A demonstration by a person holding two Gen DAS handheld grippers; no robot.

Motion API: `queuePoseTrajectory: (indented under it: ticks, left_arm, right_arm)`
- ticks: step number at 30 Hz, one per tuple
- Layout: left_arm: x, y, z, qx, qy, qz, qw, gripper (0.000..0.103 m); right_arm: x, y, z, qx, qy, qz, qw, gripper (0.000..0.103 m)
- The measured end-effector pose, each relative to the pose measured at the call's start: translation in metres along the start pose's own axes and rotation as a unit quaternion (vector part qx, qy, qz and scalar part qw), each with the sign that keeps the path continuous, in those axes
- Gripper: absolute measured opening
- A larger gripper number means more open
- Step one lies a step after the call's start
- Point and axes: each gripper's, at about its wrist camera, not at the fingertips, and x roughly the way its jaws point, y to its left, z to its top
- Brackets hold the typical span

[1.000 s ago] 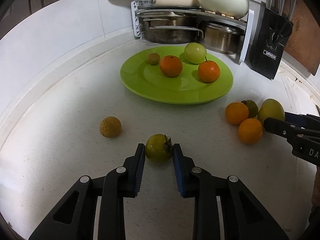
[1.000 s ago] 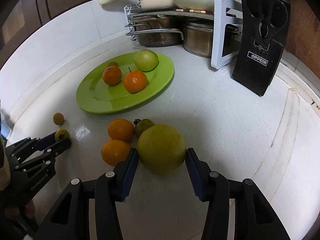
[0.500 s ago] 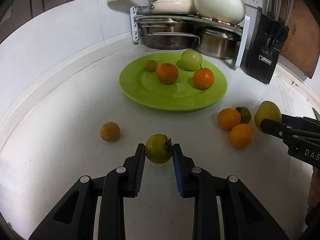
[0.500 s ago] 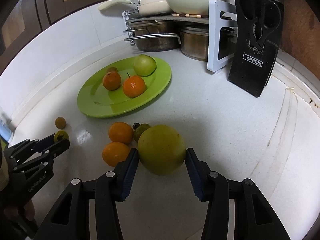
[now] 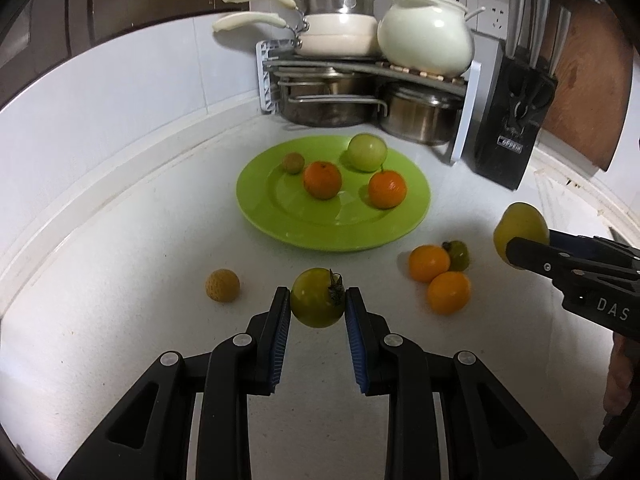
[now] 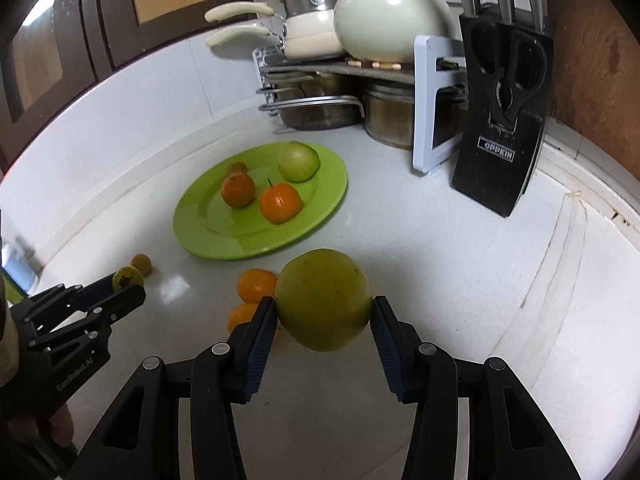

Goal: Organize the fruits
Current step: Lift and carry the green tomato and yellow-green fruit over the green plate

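Observation:
My left gripper [image 5: 318, 304] is shut on a small green tomato [image 5: 316, 297] with a dry stem, held above the white counter. My right gripper [image 6: 323, 312] is shut on a large yellow-green fruit [image 6: 322, 299], also lifted; the same fruit [image 5: 520, 229] shows at the right edge of the left wrist view. A green plate [image 5: 280, 216] farther back holds two oranges [image 5: 322, 180], a pale green apple [image 5: 367, 152] and a small brown fruit [image 5: 293, 163]. Loose on the counter lie two oranges [image 5: 429, 263], a dark green tomato [image 5: 458, 255] and a small tan fruit [image 5: 222, 285].
A rack of steel pots [image 5: 332, 100] with white cookware on top stands behind the plate. A black knife block [image 5: 514, 120] leans at the back right. The counter rises to a white wall on the left and a raised lip on the right [image 6: 580, 280].
Both grippers have risen with their fruit, lifting the green tomato and the large yellow-green fruit off the counter. The loose fruits below have stayed in place.

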Motion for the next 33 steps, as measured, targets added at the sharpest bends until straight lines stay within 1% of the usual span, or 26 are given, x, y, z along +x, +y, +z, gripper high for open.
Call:
queuePoseTrajectory:
  ticks: [7,16,24,33]
  left_arm:
    - [-0.012,0.000,0.012,-0.002,-0.017,-0.004,0.9998,0.028]
    - [-0.020,0.001,0.033,0.010,-0.049,0.003,0.9987,0.028]
    - [-0.011,0.009,0.052,0.012,-0.054,0.006,0.9985,0.028]
    - [0.002,0.026,0.084,0.016,-0.064,0.015,0.9977,0.028]
  right_arm:
    - [-0.014,0.007,0.012,-0.012,-0.027,0.012,0.999,0.049]
    - [-0.014,0.012,0.030,-0.023,-0.042,0.035,0.998,0.049]
    - [-0.003,0.026,0.058,-0.053,-0.050,0.049,0.996,0.049]
    - [0.025,0.044,0.094,-0.085,-0.047,0.068,0.993,0.049]
